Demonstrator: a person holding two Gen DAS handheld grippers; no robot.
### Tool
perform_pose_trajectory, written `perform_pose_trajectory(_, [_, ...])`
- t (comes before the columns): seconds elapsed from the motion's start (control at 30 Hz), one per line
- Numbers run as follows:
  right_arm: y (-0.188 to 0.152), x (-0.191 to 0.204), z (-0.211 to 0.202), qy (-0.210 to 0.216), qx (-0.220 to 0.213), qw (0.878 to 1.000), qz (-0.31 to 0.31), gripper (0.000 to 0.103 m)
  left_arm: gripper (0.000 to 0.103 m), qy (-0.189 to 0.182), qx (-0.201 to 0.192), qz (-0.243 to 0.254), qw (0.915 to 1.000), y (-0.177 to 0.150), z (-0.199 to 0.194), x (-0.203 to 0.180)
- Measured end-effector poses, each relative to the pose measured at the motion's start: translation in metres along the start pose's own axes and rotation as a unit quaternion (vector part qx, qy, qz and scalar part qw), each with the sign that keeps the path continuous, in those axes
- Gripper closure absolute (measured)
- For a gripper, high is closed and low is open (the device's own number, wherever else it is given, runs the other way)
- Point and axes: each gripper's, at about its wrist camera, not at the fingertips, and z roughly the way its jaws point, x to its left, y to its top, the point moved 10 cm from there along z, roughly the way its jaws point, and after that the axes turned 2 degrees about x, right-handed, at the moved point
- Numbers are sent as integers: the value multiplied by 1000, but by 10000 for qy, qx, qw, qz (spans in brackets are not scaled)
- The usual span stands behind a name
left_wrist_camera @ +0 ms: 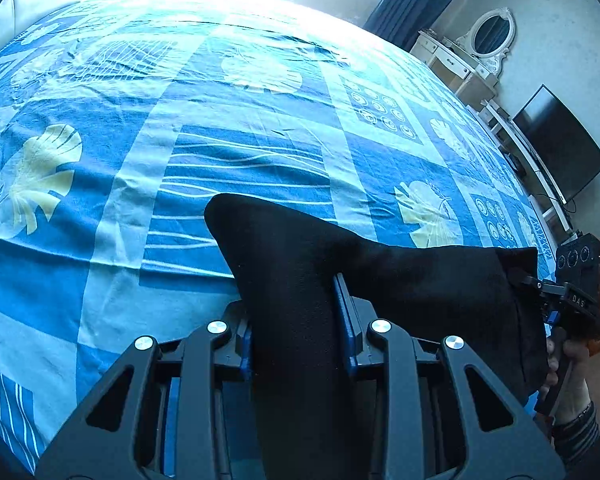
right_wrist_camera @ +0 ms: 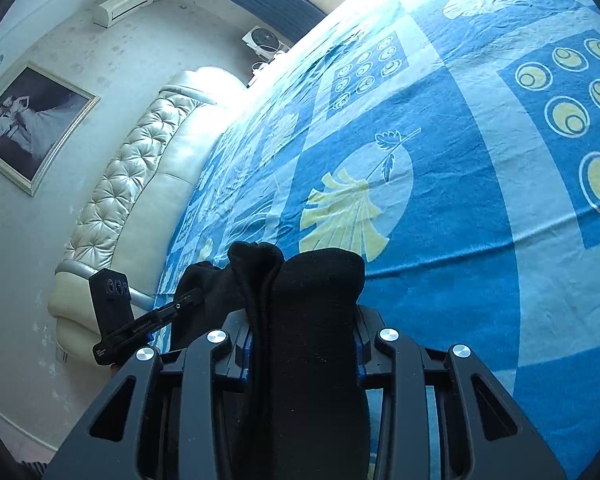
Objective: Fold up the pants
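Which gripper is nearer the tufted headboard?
Left, likely. In the right wrist view the left gripper sits between the right gripper and the headboard; both clamp the black pants.

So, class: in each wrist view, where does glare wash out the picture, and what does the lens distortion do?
Left wrist view: window glare bleaches the far edge of the bedspread, and the fisheye bulges the bed into a dome; the black pants show almost no detail. Right wrist view: glare burns out the bedspread near the headboard, which curves.
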Motion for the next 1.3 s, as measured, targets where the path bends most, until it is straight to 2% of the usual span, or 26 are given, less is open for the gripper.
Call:
perform_pose_trajectory(0.17, [23,-3,24,-71,43,10000,43,67,71,143,31,-36,9999,22,17,19])
perform_pose_trajectory(0.27, [21,-18,32,-55,116,9996,250,67,70,79,0,-36,10000,22,21,22])
perform_pose_trajectory(0.47, [15,-34,35,174,76,9985,517,66,66,197,-214,224,9993,20,21,19])
perform_pose_trajectory(0.67, [13,-34,36,207,69,9984,525,66,62,46,-284,91,9995,20,23,24])
perform_pose_trajectory(1.3, [15,-32,33,284,4,9982,532,65,61,38,-316,118,9994,19,23,24])
